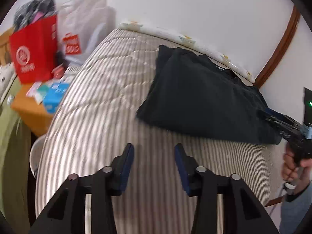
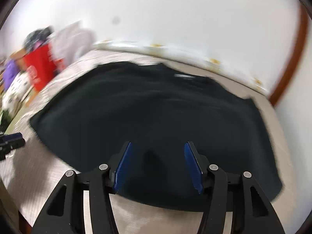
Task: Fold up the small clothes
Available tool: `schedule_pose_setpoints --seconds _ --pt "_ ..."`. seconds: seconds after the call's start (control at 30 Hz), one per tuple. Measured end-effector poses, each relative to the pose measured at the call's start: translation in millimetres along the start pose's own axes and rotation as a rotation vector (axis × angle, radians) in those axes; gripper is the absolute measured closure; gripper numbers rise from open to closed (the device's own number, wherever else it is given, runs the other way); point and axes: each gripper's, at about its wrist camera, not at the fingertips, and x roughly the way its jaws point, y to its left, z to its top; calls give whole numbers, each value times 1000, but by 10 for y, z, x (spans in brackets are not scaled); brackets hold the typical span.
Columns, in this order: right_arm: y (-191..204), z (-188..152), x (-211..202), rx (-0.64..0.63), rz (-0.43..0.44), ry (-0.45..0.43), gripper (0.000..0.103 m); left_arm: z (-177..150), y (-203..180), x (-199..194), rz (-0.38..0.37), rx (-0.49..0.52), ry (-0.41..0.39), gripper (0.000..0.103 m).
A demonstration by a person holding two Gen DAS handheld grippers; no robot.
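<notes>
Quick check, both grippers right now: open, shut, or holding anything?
Left gripper: open, empty, over the striped bedcover.
Right gripper: open, nothing between the pads, over the dark folded garment.

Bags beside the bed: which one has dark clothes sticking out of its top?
The red bag; the white bag behind it shows nothing sticking out.

Left gripper (image 1: 154, 152): black two-finger tool, blue pads, bottom centre of left wrist view; jaws apart, nothing between.
Right gripper (image 2: 157, 152): same build, bottom centre of right wrist view; jaws apart, nothing gripped.
Right hand (image 1: 294, 167): lower right edge, fist around handle.
</notes>
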Motion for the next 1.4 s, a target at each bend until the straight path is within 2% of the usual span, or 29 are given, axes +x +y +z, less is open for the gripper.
schedule_pose_setpoints --seconds 0.1,0.3,0.37,0.5,0.6,0.67,0.7,0.73,0.77,0.8,0.83,0.97,1.1,1.23,1.4 --pt "616 49 89 -92 31 -1 46 -139 148 -121 -51 -36 -8 45" --pt "1635 31 61 -345 132 -49 43 -308 370 -257 -62 -80 -20 41" --pt "1840 -12 82 -400 152 -57 42 -369 451 -288 -77 -107 -26 41" --pt "2123 -49 204 -447 114 -68 40 -430 563 -282 -114 -144 -31 40" --pt "2271 51 334 -464 96 -74 38 -435 617 -312 -120 -162 -41 40" --pt "2329 111 419 -462 88 -76 41 -436 651 -327 -121 -179 -47 40" --pt "2326 126 449 -454 82 -75 48 -431 659 -323 -120 -185 -47 40" --pt "2322 147 490 -451 63 -77 62 -428 668 -319 -119 -187 -47 40" --pt "2330 148 506 -453 19 -96 70 -418 667 -308 -114 -191 -47 40" --pt "2317 150 496 -448 20 -104 75 -408 658 -296 -110 -195 -47 40" --pt "2262 154 461 -433 39 -107 80 -398 641 -285 -106 -196 -44 40" --pt "1814 330 76 -243 147 -187 88 -357 504 -266 -95 -192 -37 40" --pt "1247 426 -409 -105 123 -308 93 -311 211 -259 -88 -143 -31 40" --pt "432 361 -746 39 117 -380 94 -252 -175 -234 -92 -82 -31 40" --pt "-788 -79 -861 295 118 -404 94 -162 -665 -114 -117 -9 -19 40"
